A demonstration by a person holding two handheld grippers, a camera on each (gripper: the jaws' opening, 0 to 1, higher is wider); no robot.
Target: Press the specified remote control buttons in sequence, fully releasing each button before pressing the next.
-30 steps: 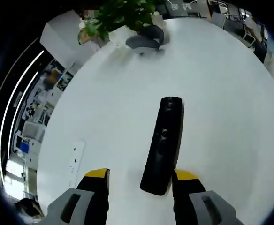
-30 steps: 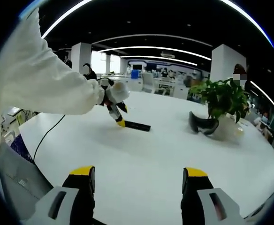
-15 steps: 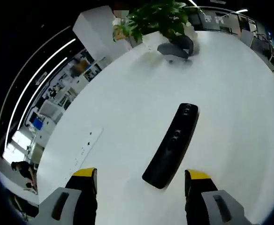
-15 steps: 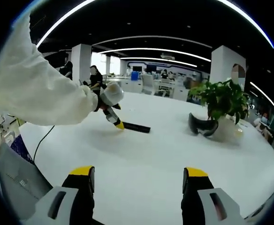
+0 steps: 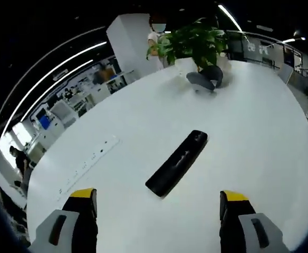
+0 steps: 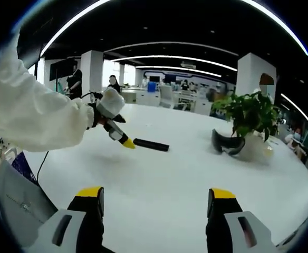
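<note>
the long black plastic remote control (image 5: 176,163) lies flat on the round white table (image 5: 265,142), out ahead of the left gripper (image 5: 156,203) and apart from it; its buttons are too small to make out. the left gripper's yellow-tipped jaws stand spread wide with nothing between them. in the right gripper view the same remote (image 6: 151,144) lies far across the table, and the left gripper (image 6: 126,143) hangs just to the left of it, its yellow tip close to the near end of the remote but, as far as can be told, not touching. the right gripper (image 6: 156,197) hovers over bare table well apart from the remote, jaws spread and holding nothing.

no jaw rests on a button at this moment, so the remote looks released; how many presses of the sequence are done cannot be judged from these pictures. whatever is left would need the left gripper brought down on the remote.

a leafy green potted plant (image 6: 251,113) and a dark grey curved headset (image 6: 227,142) sit at the far side. a flat white strip (image 5: 88,164) with small marks lies to the left of the remote. no brand, label or writing can be read.
</note>
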